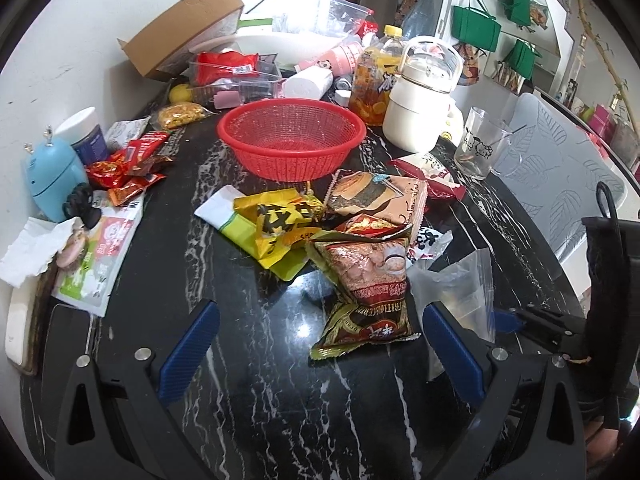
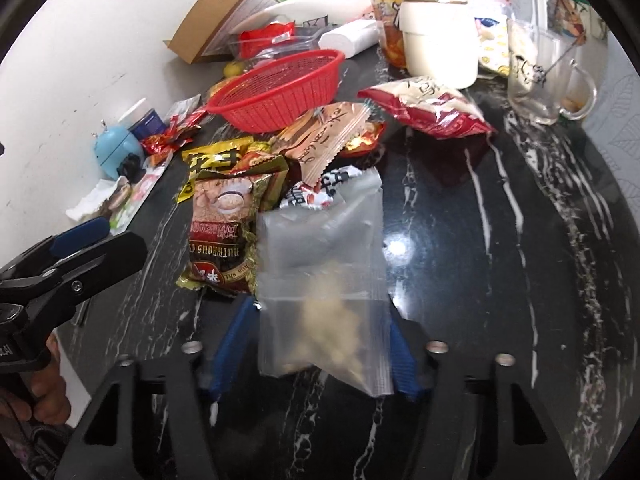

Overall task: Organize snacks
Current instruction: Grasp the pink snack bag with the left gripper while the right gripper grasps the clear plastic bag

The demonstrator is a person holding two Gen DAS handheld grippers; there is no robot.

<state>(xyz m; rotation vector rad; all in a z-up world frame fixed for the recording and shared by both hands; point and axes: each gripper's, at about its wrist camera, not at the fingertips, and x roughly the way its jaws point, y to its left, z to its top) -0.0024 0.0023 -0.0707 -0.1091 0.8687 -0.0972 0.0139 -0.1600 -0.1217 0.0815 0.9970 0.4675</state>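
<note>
A heap of snack packets lies on the black marble table [image 1: 248, 400] in front of an empty red basket [image 1: 292, 164] [image 2: 280, 96]. It holds a brown cereal packet [image 1: 368, 280] [image 2: 224, 220], a yellow packet [image 1: 276, 224] and a peach packet [image 1: 376, 196]. My left gripper [image 1: 320, 344] is open just above the table, and the cereal packet's near end lies between its blue fingers. My right gripper [image 2: 320, 344] is shut on a clear zip bag [image 2: 320, 280] [image 1: 456, 292] with pale crumbs inside, its pads against the bag's two side edges.
A white kettle [image 1: 424, 96], a drink bottle [image 1: 376, 76] and a glass mug [image 1: 480, 144] stand behind the heap on the right. More red wrappers [image 1: 128, 168], a blue gadget [image 1: 52, 180] and a cardboard box [image 1: 180, 28] line the left wall. A red-and-white packet [image 2: 432, 108] lies near the mug.
</note>
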